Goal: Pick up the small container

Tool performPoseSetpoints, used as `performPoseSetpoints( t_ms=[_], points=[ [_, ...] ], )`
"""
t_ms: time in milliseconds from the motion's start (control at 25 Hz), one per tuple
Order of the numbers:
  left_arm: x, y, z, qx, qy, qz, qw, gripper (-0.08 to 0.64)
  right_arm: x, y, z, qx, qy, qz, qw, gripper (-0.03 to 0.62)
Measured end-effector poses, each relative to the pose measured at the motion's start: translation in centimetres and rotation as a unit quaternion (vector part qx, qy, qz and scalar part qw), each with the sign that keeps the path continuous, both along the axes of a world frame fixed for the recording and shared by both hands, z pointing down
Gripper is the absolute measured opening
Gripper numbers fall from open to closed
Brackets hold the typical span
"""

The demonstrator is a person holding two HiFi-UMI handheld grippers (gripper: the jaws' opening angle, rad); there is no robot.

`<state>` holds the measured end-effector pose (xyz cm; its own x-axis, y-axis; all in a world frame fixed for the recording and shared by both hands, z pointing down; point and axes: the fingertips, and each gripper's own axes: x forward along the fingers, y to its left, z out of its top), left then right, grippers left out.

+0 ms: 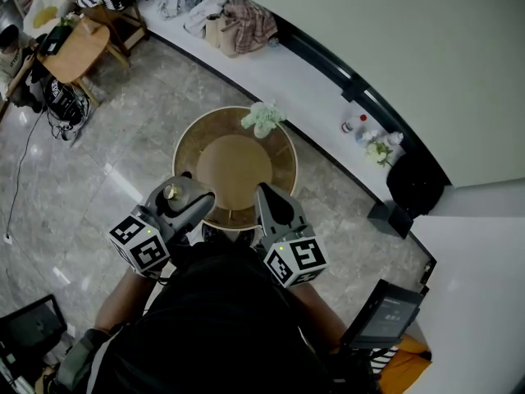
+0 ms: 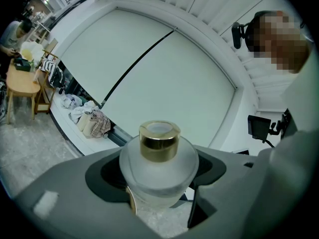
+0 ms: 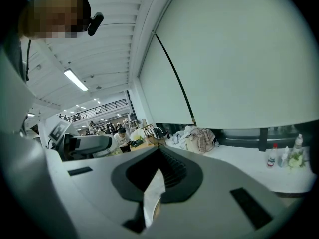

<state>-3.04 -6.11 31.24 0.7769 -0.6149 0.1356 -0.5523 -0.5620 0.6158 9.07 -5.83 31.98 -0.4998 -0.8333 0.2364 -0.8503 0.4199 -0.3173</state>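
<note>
The small container (image 2: 158,158) is a frosted glass jar with a gold cap. It sits upright between the jaws of my left gripper (image 2: 160,195), which is shut on it. In the head view the left gripper (image 1: 197,202) is raised at the near left rim of the round table (image 1: 283,150), and the container's gold cap (image 1: 171,192) shows on top of it. My right gripper (image 1: 264,194) is held beside it at the table's near edge. In the right gripper view the right gripper (image 3: 152,200) has its jaws together with nothing between them.
A pale green flower bunch (image 1: 262,119) lies on the table's far edge. A white ledge (image 1: 303,76) runs along the wall, with piled clothes (image 1: 230,15) and small bottles (image 1: 354,125). A wooden side table (image 1: 78,48) stands at far left and a black bin (image 1: 414,183) at right.
</note>
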Motion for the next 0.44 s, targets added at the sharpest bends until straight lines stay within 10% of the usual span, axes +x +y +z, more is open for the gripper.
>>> performPoseSetpoints(
  t_ms=[440],
  points=[
    [0.25,-0.58,0.23,0.008,-0.007,0.007,0.9999,0.342,0.23,-0.59,0.00,-0.004,-0.007,0.003,1.000,0.006]
  ],
)
